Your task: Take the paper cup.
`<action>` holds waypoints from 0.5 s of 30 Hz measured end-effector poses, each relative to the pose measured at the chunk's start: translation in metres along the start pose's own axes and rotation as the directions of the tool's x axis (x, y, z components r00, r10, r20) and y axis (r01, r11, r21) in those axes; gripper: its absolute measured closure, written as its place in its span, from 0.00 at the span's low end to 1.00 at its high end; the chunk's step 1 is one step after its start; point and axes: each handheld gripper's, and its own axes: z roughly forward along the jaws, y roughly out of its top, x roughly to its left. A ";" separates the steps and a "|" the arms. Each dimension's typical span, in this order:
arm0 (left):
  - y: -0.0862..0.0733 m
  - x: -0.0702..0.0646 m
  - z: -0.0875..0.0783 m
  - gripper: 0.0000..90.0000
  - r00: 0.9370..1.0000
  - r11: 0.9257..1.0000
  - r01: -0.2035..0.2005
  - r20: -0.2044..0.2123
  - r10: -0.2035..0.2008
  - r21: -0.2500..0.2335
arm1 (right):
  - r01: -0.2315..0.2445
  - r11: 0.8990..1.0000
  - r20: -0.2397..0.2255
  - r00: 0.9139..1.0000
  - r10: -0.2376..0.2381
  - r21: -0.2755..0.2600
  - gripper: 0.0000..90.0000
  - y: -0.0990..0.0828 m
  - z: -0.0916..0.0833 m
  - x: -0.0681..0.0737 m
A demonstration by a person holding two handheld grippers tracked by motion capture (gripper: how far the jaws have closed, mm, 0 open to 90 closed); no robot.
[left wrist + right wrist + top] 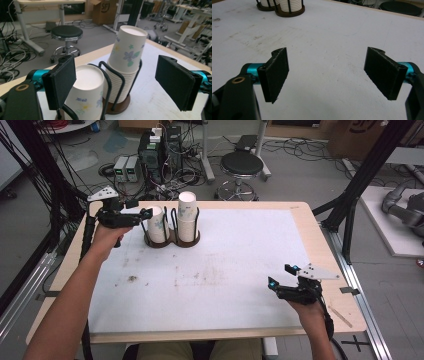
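The one piece of readable lettering is on a brown cardboard box (101, 11) standing on the floor in the background of the left gripper view: dark capitals that look like "SF" (a further stroke follows, too cut off to make out). In the high view a cardboard box (357, 135) at the top right carries a dark printed mark, too partial to read. The paper cups (127, 47) bear printed flowers and no words.
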 end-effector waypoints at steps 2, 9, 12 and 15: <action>0.001 0.002 0.004 0.19 1.000 1.000 0.004 0.000 -0.004 -0.011 | -0.002 1.000 -0.001 1.000 0.002 0.002 0.23 0.000 0.000 0.000; -0.001 0.011 0.018 0.19 0.999 0.999 0.026 -0.024 -0.025 0.039 | -0.006 1.000 -0.004 1.000 0.006 0.002 0.23 0.000 0.001 0.000; 0.011 0.009 0.023 0.20 1.000 1.000 0.012 -0.019 -0.012 0.007 | -0.005 1.000 -0.005 1.000 0.005 0.005 0.23 -0.001 0.001 0.000; 0.012 0.011 0.029 0.20 0.999 0.998 0.012 -0.035 -0.010 0.055 | -0.003 1.000 -0.010 1.000 0.003 0.007 0.23 -0.001 0.002 0.000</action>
